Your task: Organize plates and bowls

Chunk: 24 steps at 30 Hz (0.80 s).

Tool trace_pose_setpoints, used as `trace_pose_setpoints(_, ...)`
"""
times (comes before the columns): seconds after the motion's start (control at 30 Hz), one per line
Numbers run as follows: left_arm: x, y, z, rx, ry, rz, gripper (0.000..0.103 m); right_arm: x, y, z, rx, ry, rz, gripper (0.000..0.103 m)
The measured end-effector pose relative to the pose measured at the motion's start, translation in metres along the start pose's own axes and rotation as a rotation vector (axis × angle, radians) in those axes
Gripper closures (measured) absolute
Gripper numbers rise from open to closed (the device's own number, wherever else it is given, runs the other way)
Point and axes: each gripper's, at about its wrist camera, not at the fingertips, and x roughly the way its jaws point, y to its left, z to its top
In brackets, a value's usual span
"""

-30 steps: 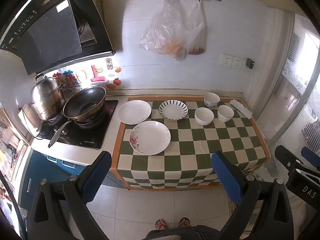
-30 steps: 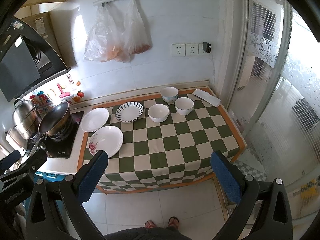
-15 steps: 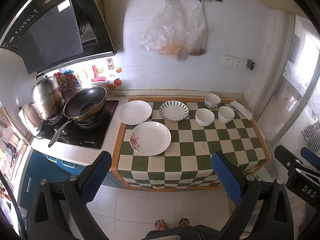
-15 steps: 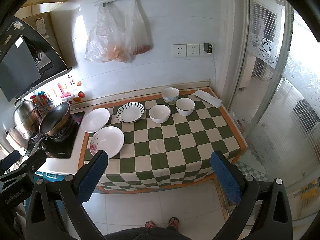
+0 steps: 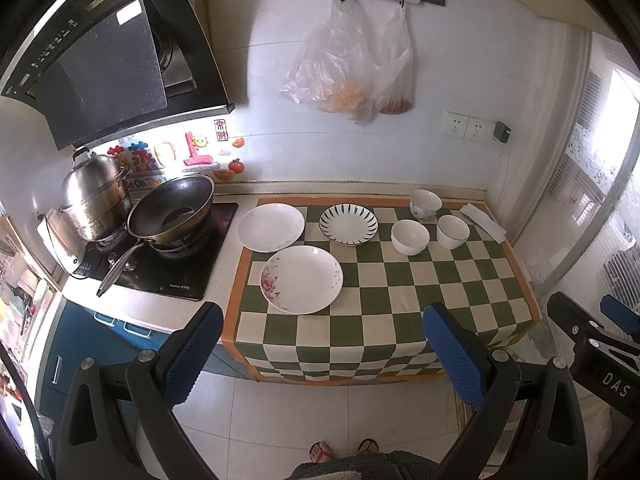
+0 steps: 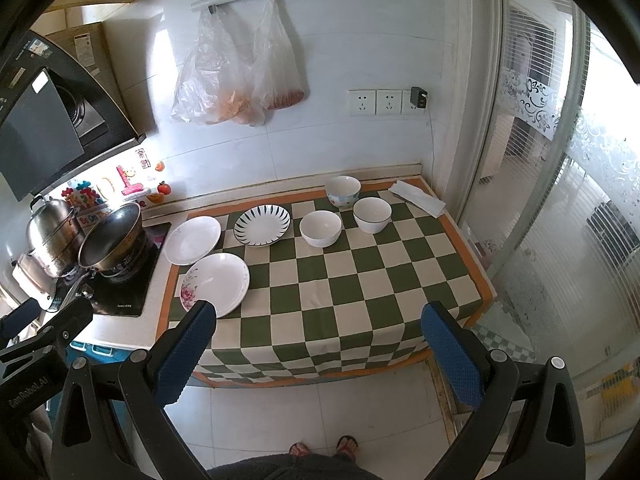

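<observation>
Plates: floral plate [image 5: 302,280] nearest the counter's front edge; plain plate [image 5: 271,227] and striped plate [image 5: 348,224] behind it, all flat on the checkered cloth [image 5: 400,300].
Bowls: three [image 5: 410,237] [image 5: 452,231] [image 5: 425,204] clustered near the back right, apparently apart from one another.
Nearby: wok [image 5: 171,208] and steel pot [image 5: 96,200] on the stove, left; folded napkin [image 5: 483,221] far right.
Left gripper [image 5: 320,356]: jaws spread wide, empty, well short of the counter.
Right gripper [image 6: 316,352]: likewise spread, empty.

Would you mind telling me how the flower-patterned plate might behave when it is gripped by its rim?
The flower-patterned plate looks glazed and glossy, so it is probably stiff, slippery and breakable. It lies flat and shallow on the checkered cloth, so its rim likely offers little to pinch and it may slide instead.
</observation>
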Motion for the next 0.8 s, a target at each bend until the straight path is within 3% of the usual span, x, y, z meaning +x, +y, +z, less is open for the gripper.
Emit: trace_pose_setpoints(0.8,0.012,0.009,0.008,-0.001,0.008,0.001,0.001,0.019,0.004,0.009,0.030,0.014,0.023,0.000)
